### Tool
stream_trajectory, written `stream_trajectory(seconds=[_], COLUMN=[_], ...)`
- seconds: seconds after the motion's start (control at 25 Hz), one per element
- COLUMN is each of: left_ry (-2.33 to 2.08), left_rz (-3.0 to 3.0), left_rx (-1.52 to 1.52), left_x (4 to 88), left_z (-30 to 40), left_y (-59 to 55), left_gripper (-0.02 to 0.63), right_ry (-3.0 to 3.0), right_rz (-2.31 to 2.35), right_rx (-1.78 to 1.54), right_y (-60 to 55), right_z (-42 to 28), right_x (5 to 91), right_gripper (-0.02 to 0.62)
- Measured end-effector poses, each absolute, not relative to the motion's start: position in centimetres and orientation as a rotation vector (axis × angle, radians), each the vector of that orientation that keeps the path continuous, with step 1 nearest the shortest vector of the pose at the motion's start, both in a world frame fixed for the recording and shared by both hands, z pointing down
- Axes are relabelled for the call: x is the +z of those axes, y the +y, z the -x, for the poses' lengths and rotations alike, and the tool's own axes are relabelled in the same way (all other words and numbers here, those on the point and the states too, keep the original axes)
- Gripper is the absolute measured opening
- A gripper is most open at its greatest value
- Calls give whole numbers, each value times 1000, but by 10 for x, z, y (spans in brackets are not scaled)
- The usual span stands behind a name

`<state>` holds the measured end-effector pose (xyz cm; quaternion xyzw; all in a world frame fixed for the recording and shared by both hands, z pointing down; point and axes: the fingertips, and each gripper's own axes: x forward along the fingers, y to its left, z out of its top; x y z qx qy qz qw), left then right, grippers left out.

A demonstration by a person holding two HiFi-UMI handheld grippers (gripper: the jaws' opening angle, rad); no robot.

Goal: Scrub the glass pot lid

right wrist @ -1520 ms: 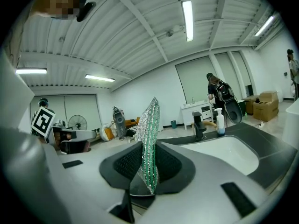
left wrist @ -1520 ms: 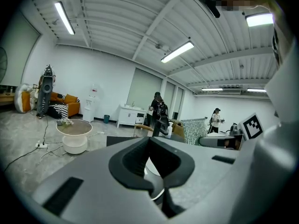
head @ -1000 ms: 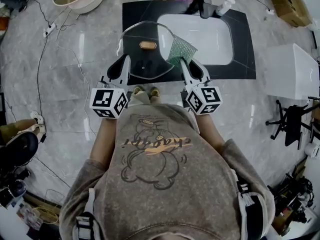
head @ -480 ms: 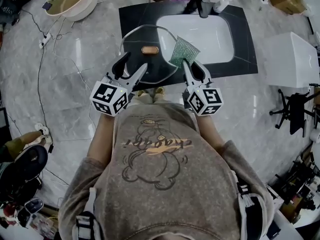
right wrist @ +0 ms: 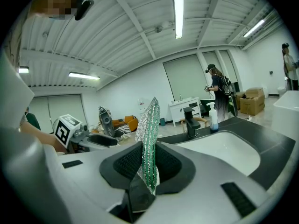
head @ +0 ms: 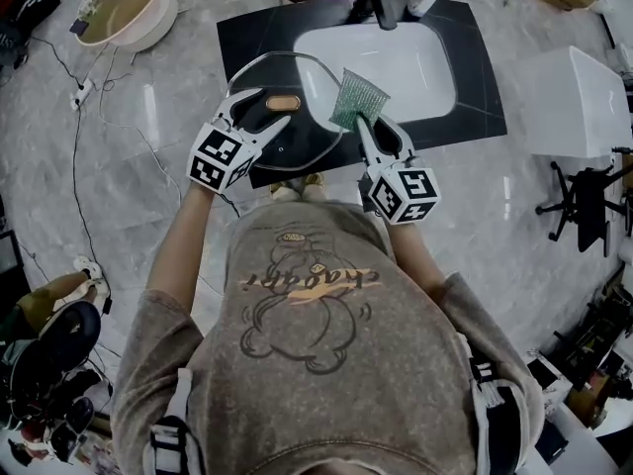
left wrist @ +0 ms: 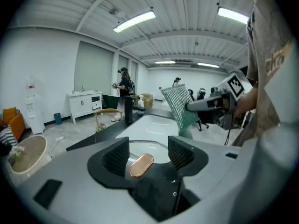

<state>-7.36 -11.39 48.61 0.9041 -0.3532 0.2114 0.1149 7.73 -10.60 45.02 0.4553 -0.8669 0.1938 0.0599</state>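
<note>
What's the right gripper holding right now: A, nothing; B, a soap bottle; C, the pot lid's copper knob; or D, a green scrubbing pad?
D: the right gripper has its jaws closed on the green scrubbing pad, which stands upright between them.

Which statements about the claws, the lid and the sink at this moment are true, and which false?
1. The right claw grips a green scourer. True.
2. The left claw is clamped on the lid's knob. False: its jaws have just been opening and stand apart, with the knob showing between them, unpressed.
3. The glass lid lies inside the sink. False: it lies on the black counter, left of the sink.
4. A faucet stands at the sink's far side. True.
</note>
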Motion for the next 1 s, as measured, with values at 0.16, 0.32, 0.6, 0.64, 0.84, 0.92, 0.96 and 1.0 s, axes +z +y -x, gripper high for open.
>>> stream_trajectory(seconds=[0.16,0.32,0.6,0.64,0.84,0.92,0.96,1.0], left_ry=[-882,-674,-385,-335,-228,-202,-191,-180], left_rz=[-2707,-2732,-2721,-2709,-2664,-2655,-2650,-2647], left_rx=[836,1055,1244,1285,1445,1472,1483,1490], left_x=[516,545,573,576,596,597,597,598], left_z=[67,64,54,53,55,55,55,54], left_y=[-126,-133,-138,-135,-132,-130,-130,-129], left_gripper=[262,250,245,241,216,185,181,179], right_ry=[-2618,-2608,-2601,-2602,-2602,-2599,-2598,-2598], right_rz=[-1375,-1383,-1371,-1369,-1361,-1360,-1358,-1354], right_rx=[603,622,650,651,663,671,675,681], right_y=[-108,-109,-111,-111,-112,-113,-113,-114], right_z=[-79,-84,-86,-86,-86,-86,-86,-87], right_x=[455,460,469,470,473,475,476,477], right_gripper=[86,86,86,86,86,86,86,86])
